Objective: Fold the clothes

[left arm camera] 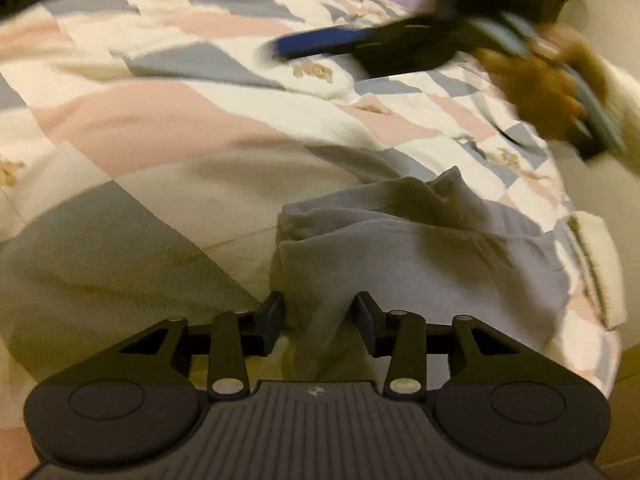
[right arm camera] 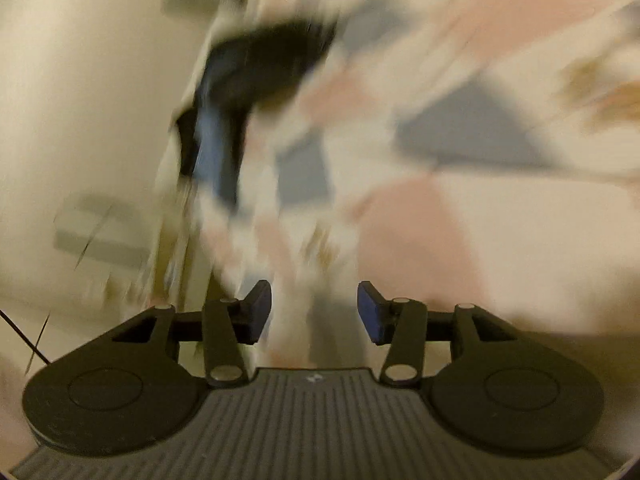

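On patchwork quilt (left arm camera: 160, 120) — grey garment (left arm camera: 420, 248), crumpled.

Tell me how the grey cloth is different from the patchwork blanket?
The grey cloth is one plain colour; the blanket has pink, grey-blue and cream patches. The cloth is small and bunched up in a heap; the blanket is big and spread out under it. The cloth reaches between the left gripper fingers, which stand apart; the blanket lies farther off. Both are soft and wrinkly.

Black claw (left arm camera: 320, 318) (blue pads), cream sleeve (left arm camera: 624, 100)
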`<action>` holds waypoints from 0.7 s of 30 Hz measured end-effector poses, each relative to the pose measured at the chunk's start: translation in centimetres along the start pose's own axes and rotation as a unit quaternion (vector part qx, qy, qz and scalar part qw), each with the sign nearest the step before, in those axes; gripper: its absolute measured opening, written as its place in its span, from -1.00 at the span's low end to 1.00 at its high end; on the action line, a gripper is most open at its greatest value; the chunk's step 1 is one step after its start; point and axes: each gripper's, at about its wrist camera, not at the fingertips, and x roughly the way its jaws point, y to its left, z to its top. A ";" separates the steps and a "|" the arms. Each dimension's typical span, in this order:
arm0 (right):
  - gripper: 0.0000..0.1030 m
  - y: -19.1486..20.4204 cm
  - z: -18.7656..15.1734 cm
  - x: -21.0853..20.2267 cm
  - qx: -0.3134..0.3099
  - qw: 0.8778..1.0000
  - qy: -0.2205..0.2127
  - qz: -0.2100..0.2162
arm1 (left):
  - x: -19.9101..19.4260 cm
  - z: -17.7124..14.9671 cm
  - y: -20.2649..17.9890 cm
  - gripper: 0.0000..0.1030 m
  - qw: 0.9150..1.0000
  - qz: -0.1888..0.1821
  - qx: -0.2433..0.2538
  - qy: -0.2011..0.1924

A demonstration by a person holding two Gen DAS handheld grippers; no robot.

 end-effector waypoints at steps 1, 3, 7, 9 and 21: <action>0.10 -0.4 -1.3 -2.5 0.019 0.999 -0.041 -0.027 | 0.2 0.3 0.6 -0.09 1.000 -0.012 -0.008 0.006; 0.13 -1.5 -5.3 -8.0 0.069 0.984 -0.125 -0.104 | 0.6 0.8 1.5 -0.07 0.999 -0.040 -0.025 0.015; 0.12 -3.0 -15.6 -15.8 0.169 0.924 -0.245 -0.239 | 1.2 2.1 2.1 -0.48 0.996 -0.076 -0.042 0.036; -0.10 -2.6 -20.6 -16.9 0.188 0.897 -0.269 -0.295 | 1.4 2.5 2.2 -0.66 0.994 -0.084 -0.048 0.050; 0.20 11.3 -28.2 1.0 -0.124 0.846 -0.175 -0.488 | 2.3 6.5 2.1 -0.07 0.986 -0.083 0.022 0.143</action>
